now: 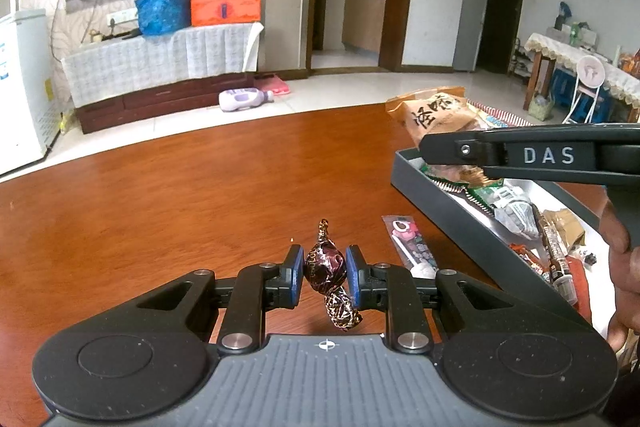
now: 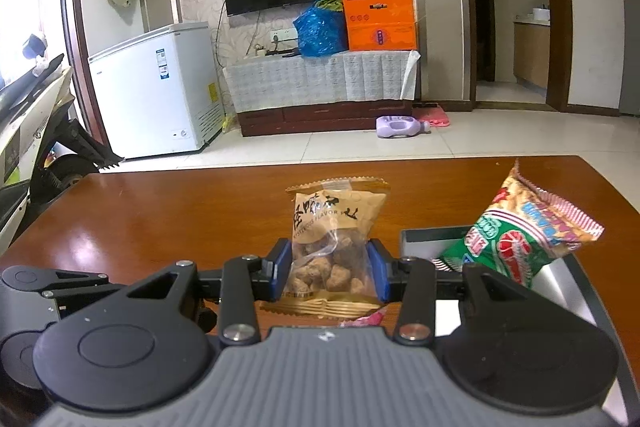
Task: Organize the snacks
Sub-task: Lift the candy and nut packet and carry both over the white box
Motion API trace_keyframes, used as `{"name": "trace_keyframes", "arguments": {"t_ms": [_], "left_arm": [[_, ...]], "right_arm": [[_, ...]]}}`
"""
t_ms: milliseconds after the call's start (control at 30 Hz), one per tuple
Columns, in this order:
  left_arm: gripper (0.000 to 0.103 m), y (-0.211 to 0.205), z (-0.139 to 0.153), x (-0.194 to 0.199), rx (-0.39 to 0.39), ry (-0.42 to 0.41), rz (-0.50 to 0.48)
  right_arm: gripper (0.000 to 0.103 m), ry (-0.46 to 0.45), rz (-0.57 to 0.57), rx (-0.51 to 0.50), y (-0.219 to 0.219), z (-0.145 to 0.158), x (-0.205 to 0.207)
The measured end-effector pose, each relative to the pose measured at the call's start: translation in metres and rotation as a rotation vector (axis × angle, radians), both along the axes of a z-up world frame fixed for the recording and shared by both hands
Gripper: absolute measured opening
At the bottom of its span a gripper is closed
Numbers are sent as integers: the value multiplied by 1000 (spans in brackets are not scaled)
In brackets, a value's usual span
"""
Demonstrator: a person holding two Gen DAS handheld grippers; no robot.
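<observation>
Above the wooden surface (image 1: 200,187), the left tool (image 1: 325,273) pinches a light, crinkly candy (image 1: 325,267) at its middle, while the right tool (image 2: 329,269) clamps a soft snack bag (image 2: 334,239).

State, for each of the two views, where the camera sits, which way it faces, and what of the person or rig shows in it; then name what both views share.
Left wrist: on the left gripper, facing across the table; it grips a wrapped candy; right gripper and hand show.
Right wrist: on the right gripper, facing the TV wall, gripping a brown snack bag.
Shared: grey tray, brown snack bag, table.
</observation>
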State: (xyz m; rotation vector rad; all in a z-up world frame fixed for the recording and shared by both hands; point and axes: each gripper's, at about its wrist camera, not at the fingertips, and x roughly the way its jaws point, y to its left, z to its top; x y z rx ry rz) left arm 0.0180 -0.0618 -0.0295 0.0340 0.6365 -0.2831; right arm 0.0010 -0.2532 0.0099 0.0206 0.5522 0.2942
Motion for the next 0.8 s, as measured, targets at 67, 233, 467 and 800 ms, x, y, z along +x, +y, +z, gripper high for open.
{"name": "trace_keyframes", "arguments": {"t_ms": [67,233,467,800], "left_arm": [[24,-1,1,1,0,0,-4],[24,-7,1,3,3,-3,-16],[24,-17,2,5,-2,-5,-31],[24,-38,9,9,-27,-25,-60]], "right_arm": [[41,-2,-5,0,-4,2,-1],[41,-1,-22,-7,-13,3,-3],[42,3,-46,-9,-23,6,0],[42,0,-74,-13,-38,8,-1]]}}
